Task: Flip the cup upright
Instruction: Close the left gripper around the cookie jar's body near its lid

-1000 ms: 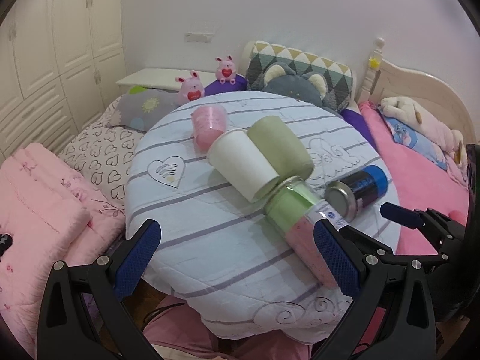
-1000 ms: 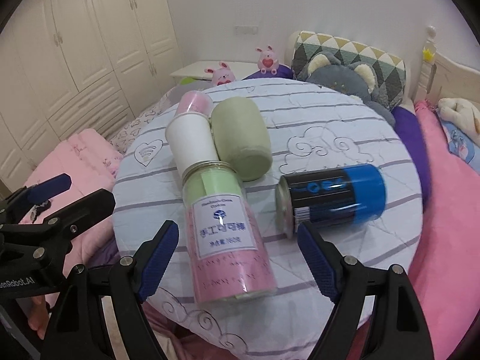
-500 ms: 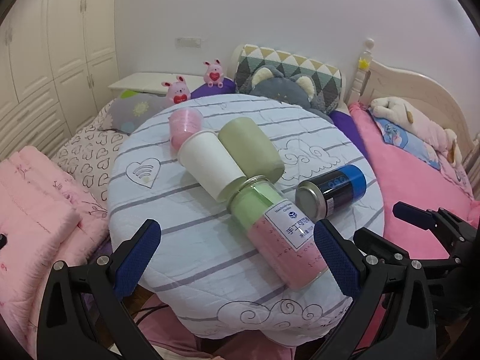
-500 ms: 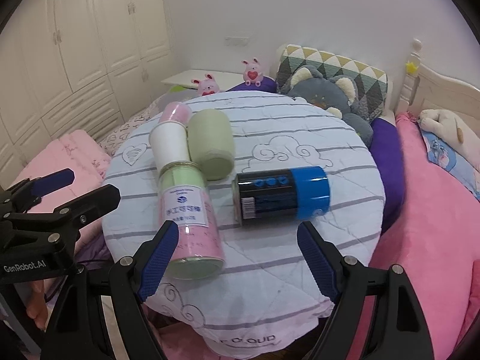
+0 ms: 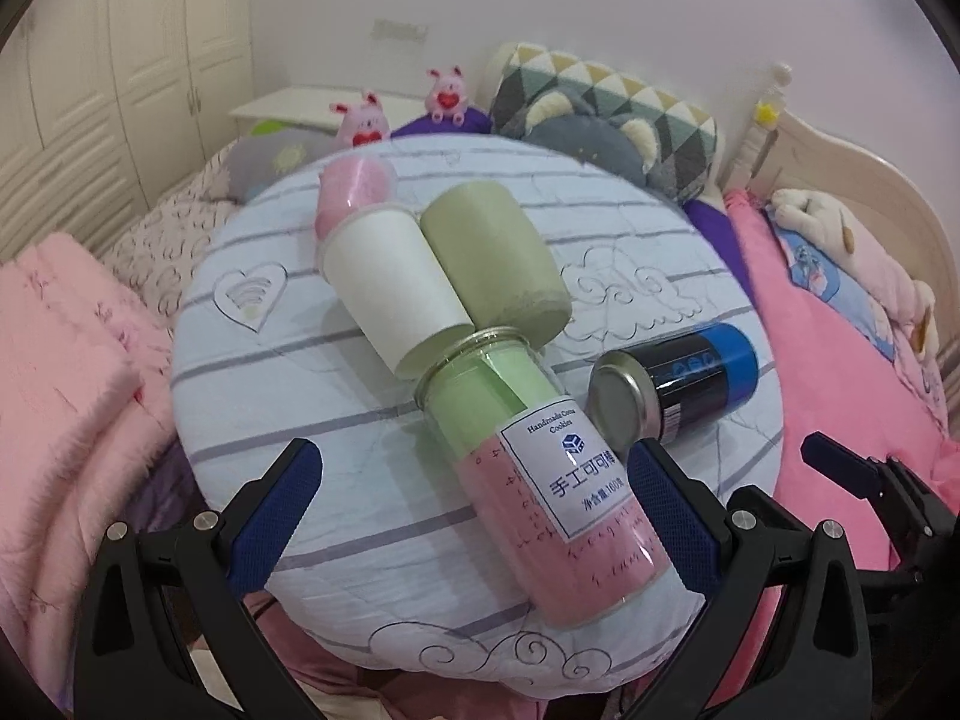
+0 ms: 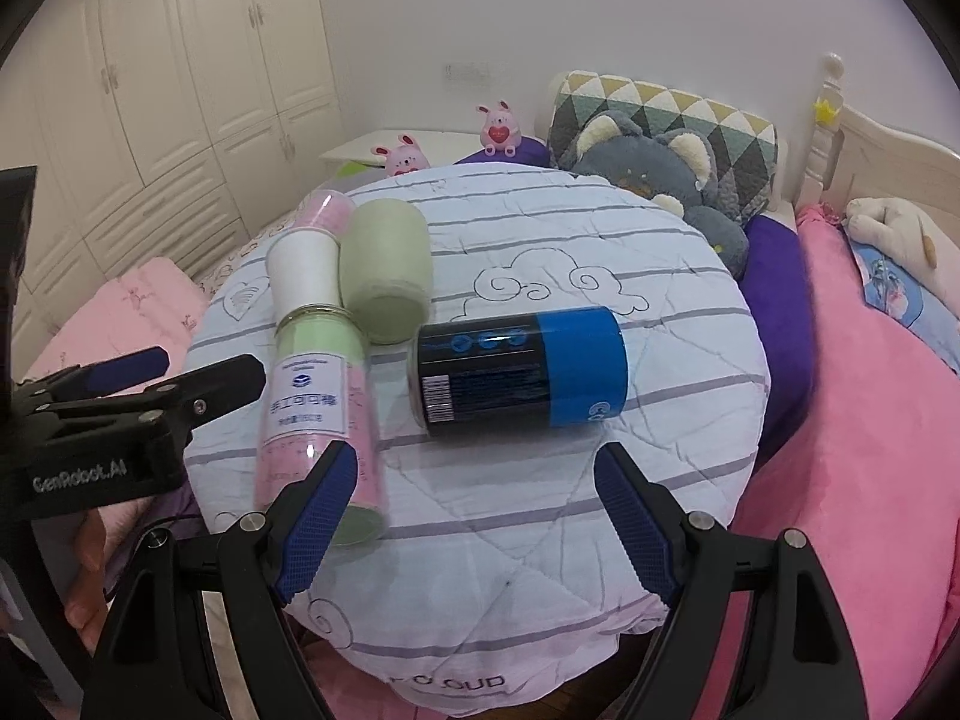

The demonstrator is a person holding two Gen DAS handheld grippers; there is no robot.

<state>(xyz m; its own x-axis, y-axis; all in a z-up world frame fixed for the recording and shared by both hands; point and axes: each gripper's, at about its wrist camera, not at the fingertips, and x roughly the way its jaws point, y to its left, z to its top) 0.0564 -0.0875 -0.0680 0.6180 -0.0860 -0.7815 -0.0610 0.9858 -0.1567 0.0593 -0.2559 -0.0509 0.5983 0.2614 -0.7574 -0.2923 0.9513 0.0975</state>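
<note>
Several cups and jars lie on their sides on a round table with a light striped cloth. A white paper cup, a green cup and a pink cup lie close together. A clear jar with pink and green filling lies in front of them. A black and blue can lies to its right. My left gripper is open around the jar's near end. My right gripper is open just before the can.
A bed with pink covers and stuffed toys lies to the right. A patterned pillow and grey plush sit behind the table. Pink bedding lies left. White wardrobes line the left wall.
Both grippers have moved closer to the table. The jar now lies between the left gripper's fingers, and the can is larger ahead of the right gripper. Both stay open.
</note>
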